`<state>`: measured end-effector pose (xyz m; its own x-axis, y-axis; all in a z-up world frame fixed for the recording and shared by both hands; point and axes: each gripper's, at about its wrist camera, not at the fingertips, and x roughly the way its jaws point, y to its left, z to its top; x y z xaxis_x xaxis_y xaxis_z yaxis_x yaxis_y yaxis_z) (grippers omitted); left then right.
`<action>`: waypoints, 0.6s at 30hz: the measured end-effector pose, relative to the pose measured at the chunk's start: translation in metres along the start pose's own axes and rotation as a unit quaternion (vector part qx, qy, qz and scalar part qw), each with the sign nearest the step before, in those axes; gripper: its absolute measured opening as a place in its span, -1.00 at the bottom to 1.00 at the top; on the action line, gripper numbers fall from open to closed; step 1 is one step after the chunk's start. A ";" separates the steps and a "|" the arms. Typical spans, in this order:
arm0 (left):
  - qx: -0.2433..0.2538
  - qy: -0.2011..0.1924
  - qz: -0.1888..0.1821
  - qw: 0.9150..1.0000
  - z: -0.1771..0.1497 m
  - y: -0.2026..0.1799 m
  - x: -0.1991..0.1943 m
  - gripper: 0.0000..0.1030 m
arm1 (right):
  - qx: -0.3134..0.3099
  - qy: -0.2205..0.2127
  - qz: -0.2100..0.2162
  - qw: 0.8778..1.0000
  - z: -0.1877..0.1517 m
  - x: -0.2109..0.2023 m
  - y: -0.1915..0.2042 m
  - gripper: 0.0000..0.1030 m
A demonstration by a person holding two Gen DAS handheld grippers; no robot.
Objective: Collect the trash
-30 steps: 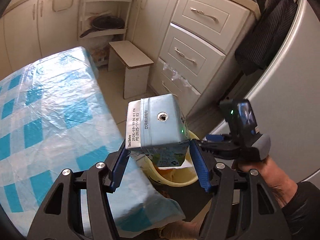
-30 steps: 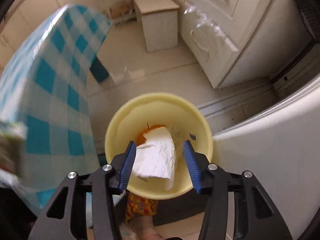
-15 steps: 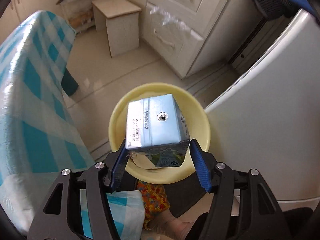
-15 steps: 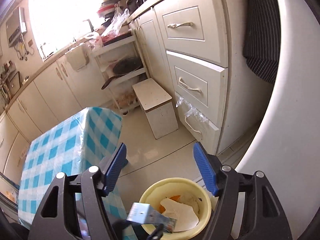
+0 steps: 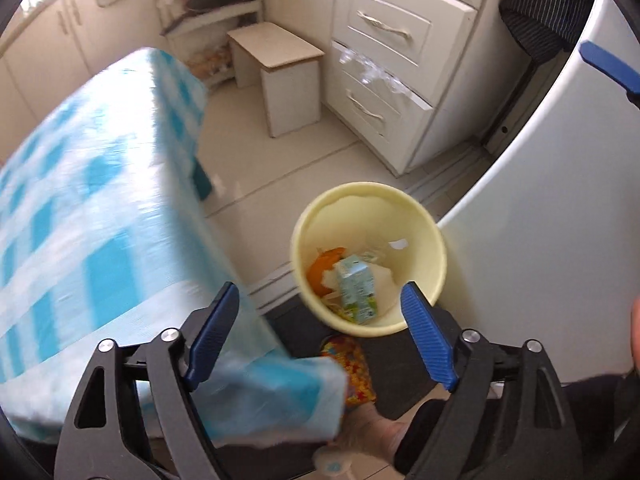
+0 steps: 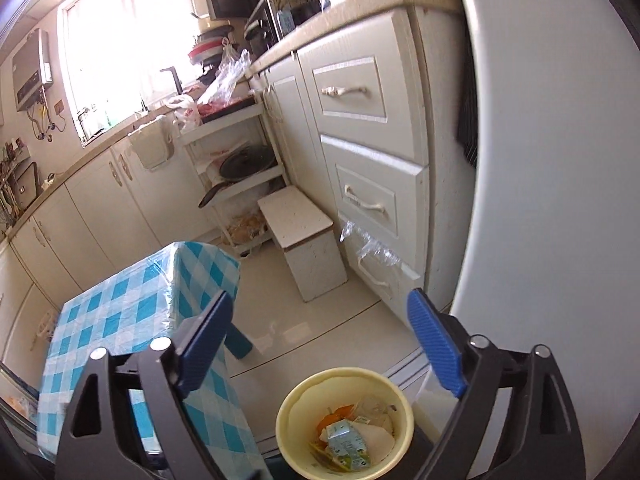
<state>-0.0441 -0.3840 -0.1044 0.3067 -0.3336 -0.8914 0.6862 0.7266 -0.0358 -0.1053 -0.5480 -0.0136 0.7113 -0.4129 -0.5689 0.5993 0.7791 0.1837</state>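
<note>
A pale yellow trash bin stands on the floor between the table and the white fridge; it also shows in the right wrist view. Inside lie a blue-green drink carton, also seen from the right wrist, white paper and something orange. My left gripper is open and empty, above the bin's near side. My right gripper is open and empty, higher up and behind the bin. A blue fingertip of the right gripper shows at the left wrist view's right edge.
A table with a blue-checked cloth is left of the bin. A white fridge is right of it. A small white stool, drawer cabinets and a shelf rack with pans stand behind.
My left gripper opened and the drink carton dropped into the bin. My right gripper let go of the white paper, opened, and lifted up and back from the bin.
</note>
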 end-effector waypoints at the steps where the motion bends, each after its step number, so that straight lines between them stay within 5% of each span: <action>1: -0.003 -0.009 0.011 1.000 -0.007 0.008 -0.013 0.62 | -0.007 -0.011 -0.007 1.000 -0.003 -0.010 0.004 0.80; 12: -0.058 -0.099 0.085 0.990 -0.072 0.093 -0.149 0.85 | -0.068 -0.058 0.043 0.995 -0.070 -0.118 0.071 0.86; 18: -0.087 -0.135 0.119 0.980 -0.111 0.122 -0.198 0.85 | -0.098 -0.032 0.097 0.990 -0.088 -0.154 0.116 0.86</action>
<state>-0.0943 -0.1634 0.0177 0.6237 -0.2715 -0.7330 0.4586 0.8865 0.0618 -0.1781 -0.3528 0.0248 0.8310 -0.2713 -0.4855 0.3719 0.9202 0.1222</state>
